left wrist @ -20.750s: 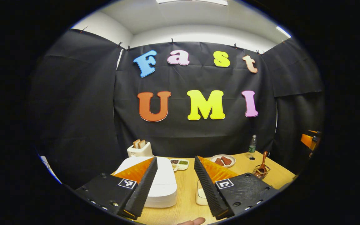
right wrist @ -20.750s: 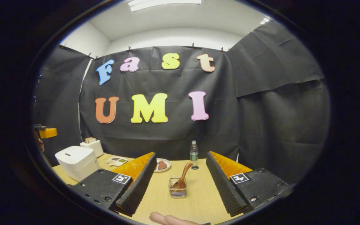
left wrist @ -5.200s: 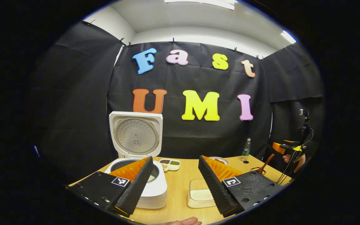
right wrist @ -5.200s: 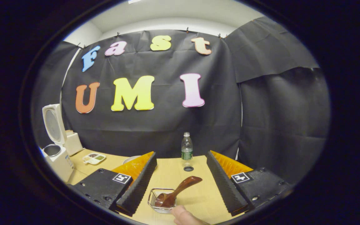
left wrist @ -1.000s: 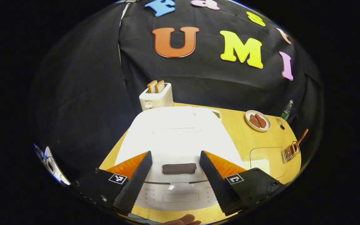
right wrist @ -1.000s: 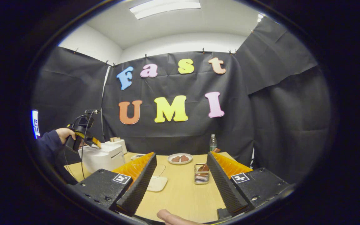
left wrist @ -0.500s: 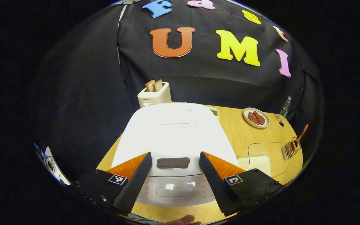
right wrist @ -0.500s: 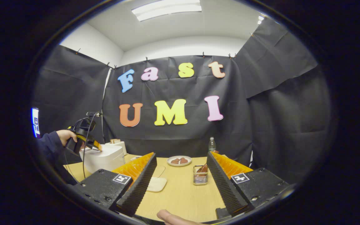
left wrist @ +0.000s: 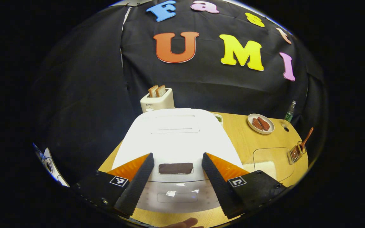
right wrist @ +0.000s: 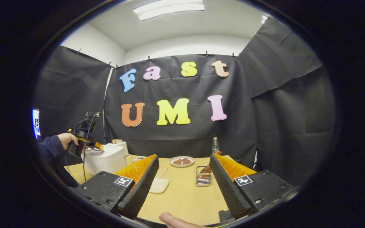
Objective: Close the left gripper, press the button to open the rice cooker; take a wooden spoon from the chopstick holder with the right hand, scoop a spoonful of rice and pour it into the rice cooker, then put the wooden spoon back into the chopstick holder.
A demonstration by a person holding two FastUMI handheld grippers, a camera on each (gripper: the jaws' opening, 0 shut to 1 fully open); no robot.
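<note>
Wooden table [right wrist: 182,196], black-cloth booth. Rice cooker [left wrist: 176,136], lid down, lower centre of left gripper view; left gripper [left wrist: 176,182] spread wide over its dark button [left wrist: 175,168]. Right gripper [right wrist: 184,186] wide, empty; chopstick holder [right wrist: 203,179] with wooden spoon [left wrist: 306,139] between its fingers

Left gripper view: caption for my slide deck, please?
Open left gripper poised above the closed white rice cooker, fingers flanking its dark button.
</note>
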